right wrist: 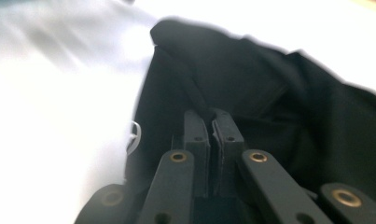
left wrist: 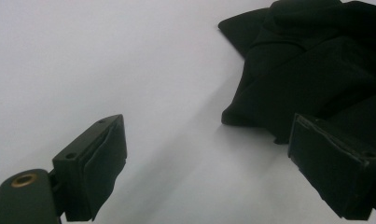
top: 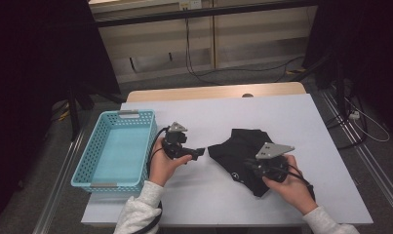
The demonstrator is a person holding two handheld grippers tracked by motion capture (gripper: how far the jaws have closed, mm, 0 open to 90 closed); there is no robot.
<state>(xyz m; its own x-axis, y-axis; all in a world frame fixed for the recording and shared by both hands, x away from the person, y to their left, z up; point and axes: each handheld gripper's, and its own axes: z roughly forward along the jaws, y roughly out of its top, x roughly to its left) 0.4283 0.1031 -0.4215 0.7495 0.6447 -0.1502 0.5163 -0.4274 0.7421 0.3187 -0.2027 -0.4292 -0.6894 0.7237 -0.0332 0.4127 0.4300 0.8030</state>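
Observation:
A crumpled black garment (top: 243, 146) lies on the white table (top: 262, 112), right of the middle. My right gripper (top: 250, 165) rests on its near side, shut on a fold of the black cloth (right wrist: 251, 88); in the right gripper view (right wrist: 210, 114) the two jaws press together with the fabric pinched at their tips. My left gripper (top: 200, 152) hovers just left of the garment, open, with nothing between its jaws. In the left gripper view (left wrist: 209, 158) the garment (left wrist: 316, 70) lies ahead and to the right, near the right jaw.
A light blue plastic basket (top: 117, 148) sits at the table's left edge, with nothing in it. Beyond the table's far edge are a wooden strip (top: 213, 91), cables on the floor and dark stands.

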